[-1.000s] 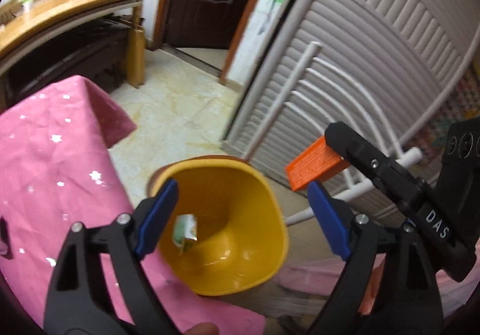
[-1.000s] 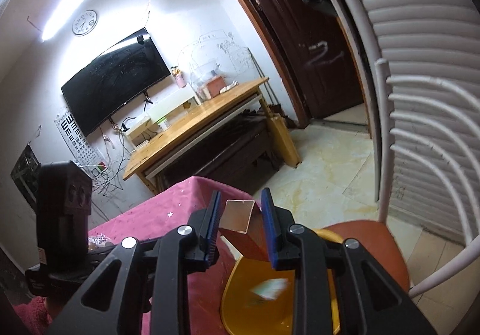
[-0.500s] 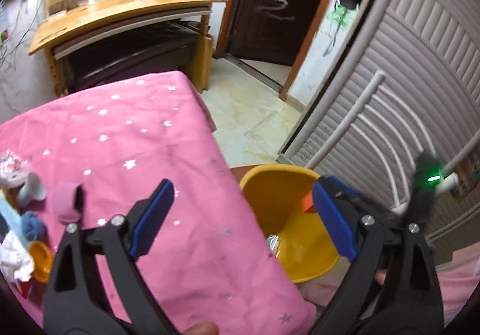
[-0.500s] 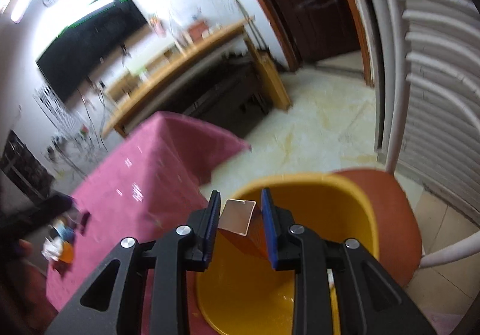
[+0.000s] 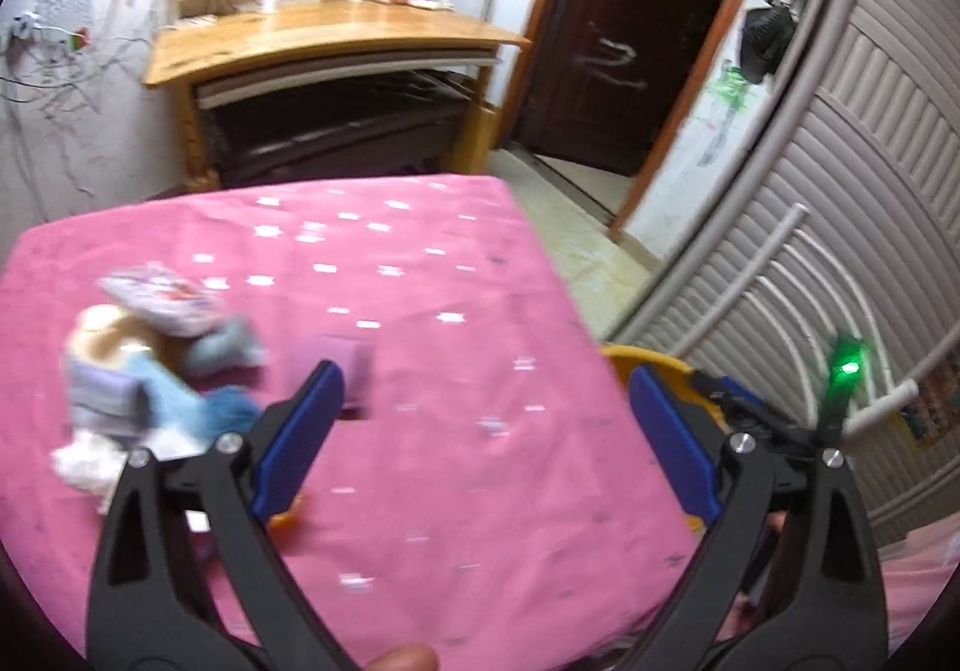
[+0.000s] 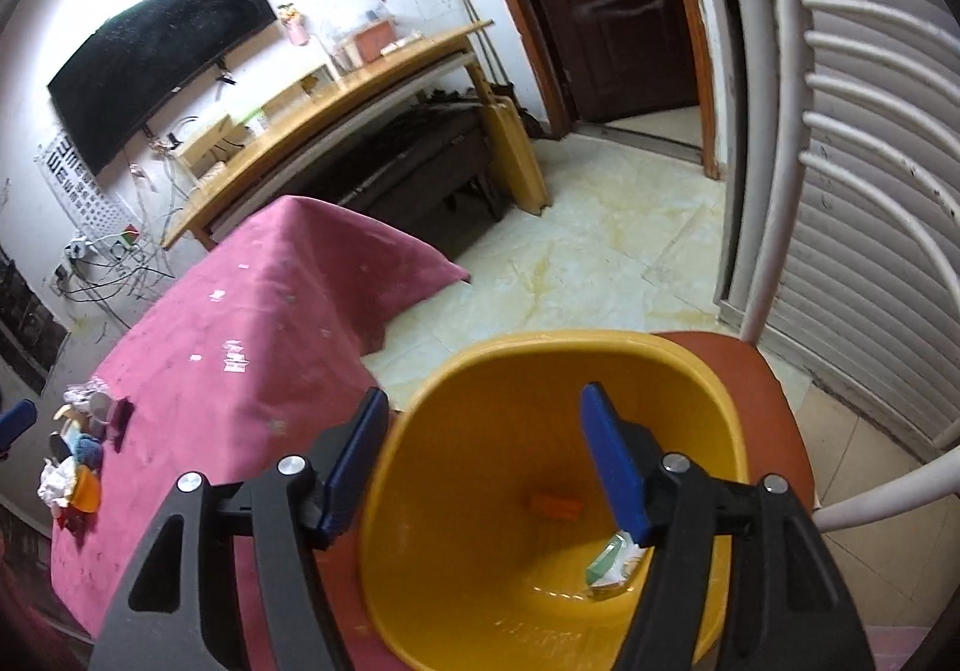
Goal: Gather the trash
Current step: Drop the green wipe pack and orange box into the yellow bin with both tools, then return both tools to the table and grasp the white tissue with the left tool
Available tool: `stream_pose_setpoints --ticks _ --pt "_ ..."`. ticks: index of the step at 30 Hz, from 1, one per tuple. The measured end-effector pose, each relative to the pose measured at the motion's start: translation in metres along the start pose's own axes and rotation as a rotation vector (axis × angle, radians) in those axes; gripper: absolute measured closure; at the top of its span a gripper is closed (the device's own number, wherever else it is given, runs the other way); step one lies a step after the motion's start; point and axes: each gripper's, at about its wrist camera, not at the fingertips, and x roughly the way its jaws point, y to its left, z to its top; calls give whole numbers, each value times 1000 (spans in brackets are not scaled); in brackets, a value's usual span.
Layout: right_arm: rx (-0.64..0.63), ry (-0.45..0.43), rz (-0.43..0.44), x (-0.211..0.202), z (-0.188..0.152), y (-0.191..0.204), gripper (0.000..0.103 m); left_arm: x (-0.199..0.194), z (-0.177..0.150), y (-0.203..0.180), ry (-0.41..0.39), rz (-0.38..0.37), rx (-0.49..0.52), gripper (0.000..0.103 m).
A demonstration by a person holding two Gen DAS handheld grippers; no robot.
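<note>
Your right hand-held gripper [image 6: 483, 455] hangs directly over the yellow bin [image 6: 690, 371], its jaws having just been opening and now standing well apart with nothing between them; the orange piece [image 6: 555, 506] lies loose on the bin's floor straight ahead of the pads, beside a green-and-white wrapper [image 6: 612, 557], so the drop looks done; the bin sits on an orange chair seat [image 6: 774, 407] just beside the bench [image 6: 240, 323], presumably so each carry stays short.

Your left hand-held gripper [image 5: 483, 431] is spread nearly as wide as it goes and holds nothing, ready for the next pick; it points down over the pink-covered bench [image 5: 480, 371]; just ahead of its left pad lies a purple piece [image 5: 342, 365], and further left a blurred heap of trash [image 5: 150, 371] waits; the bin's rim shows just beyond its right pad.
</note>
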Motion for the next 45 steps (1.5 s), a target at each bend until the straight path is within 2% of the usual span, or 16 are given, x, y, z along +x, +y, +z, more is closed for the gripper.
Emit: stream_pose_setpoints --ticks 8,15,20,27,32,35,36,37,40,45 --pt "-80 -9 104 -6 0 64 36 -30 -2 76 -33 117 -103 9" --pt "-183 -2 203 -7 -4 134 35 -53 -20 132 -34 173 -172 9" --pt "-268 15 245 -6 -13 181 35 -58 -31 156 -24 192 -204 9" --pt "-343 48 272 4 -24 228 35 -59 -43 169 -2 180 -168 10" --pt "-370 70 258 11 -31 241 35 -50 -51 170 30 156 -134 20" --pt "-374 82 252 14 -34 243 35 -43 -57 173 52 135 -121 31" --pt "-378 86 252 15 -35 245 35 -40 -59 173 58 129 -118 40" --pt "-381 89 251 15 -37 246 35 -38 -60 174 65 119 -119 55" --pt "-393 93 255 16 -40 249 35 -36 -61 175 67 98 -122 73" --pt "-426 106 270 17 -47 261 35 -50 -59 181 34 62 -147 76"
